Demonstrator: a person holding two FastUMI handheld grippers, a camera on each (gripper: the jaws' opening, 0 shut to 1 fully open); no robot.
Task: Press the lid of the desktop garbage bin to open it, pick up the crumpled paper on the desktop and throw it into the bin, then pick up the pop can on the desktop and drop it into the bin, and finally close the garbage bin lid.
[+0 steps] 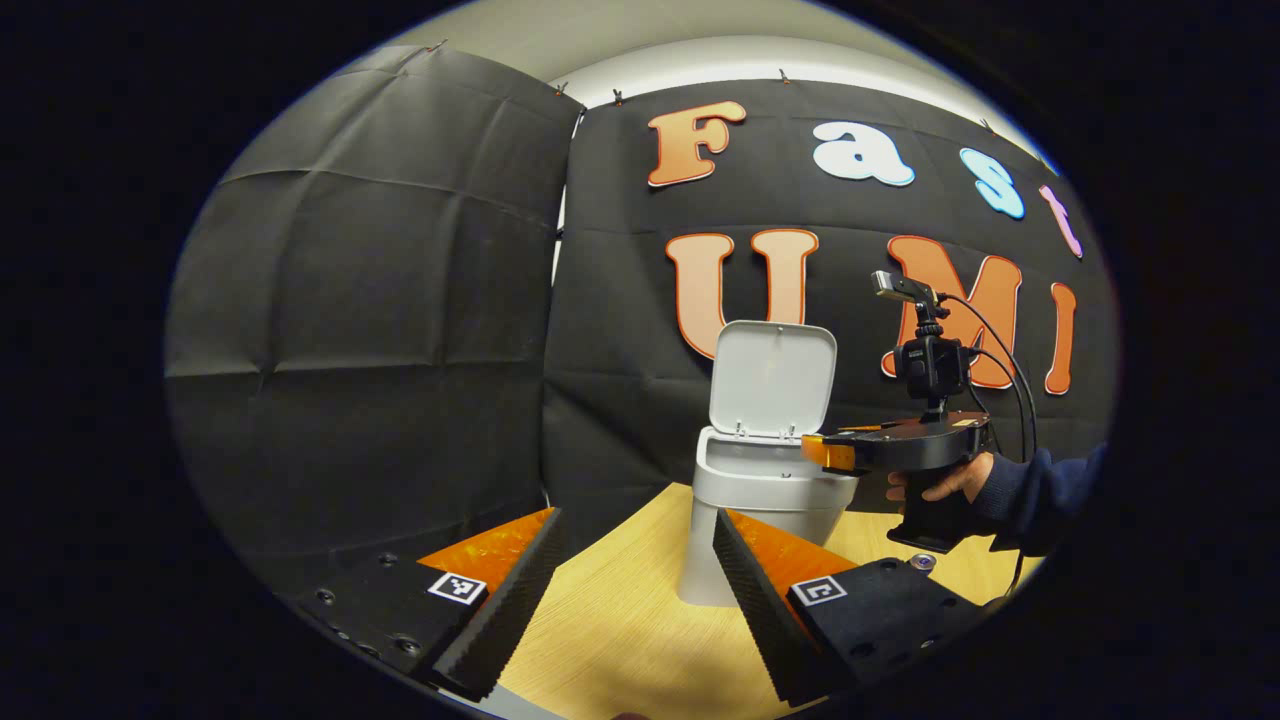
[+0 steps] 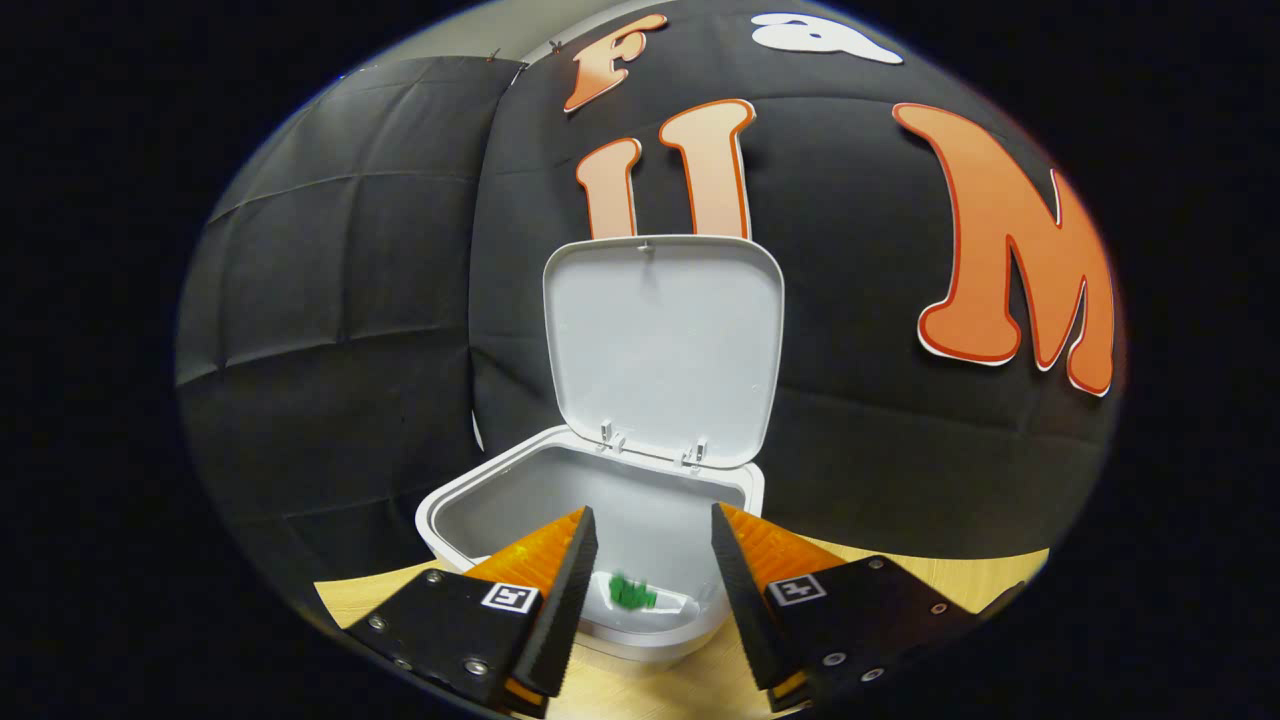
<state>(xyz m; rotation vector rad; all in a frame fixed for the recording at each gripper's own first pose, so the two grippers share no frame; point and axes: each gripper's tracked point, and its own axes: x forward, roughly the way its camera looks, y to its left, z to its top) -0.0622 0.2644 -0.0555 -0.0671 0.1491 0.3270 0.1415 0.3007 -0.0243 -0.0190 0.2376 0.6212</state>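
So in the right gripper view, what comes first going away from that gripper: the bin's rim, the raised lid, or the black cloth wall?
From the right gripper, nearest first:
1. Bin rim: right beneath the fingertips, with something green lying inside.
2. Raised lid: upright on the bin's far side, hinged at the back.
3. Cloth wall: behind the lid, farthest off.

The white garbage bin (image 1: 765, 500) stands on the wooden tabletop (image 1: 620, 630) with its lid (image 1: 773, 380) swung upright at the back. The left tool (image 1: 638, 560) hangs low before it, fingers spread with nothing between them. The right tool (image 1: 830, 452), held by a hand (image 1: 945, 482) in a dark sleeve (image 1: 1040, 490), reaches over the bin's open mouth.
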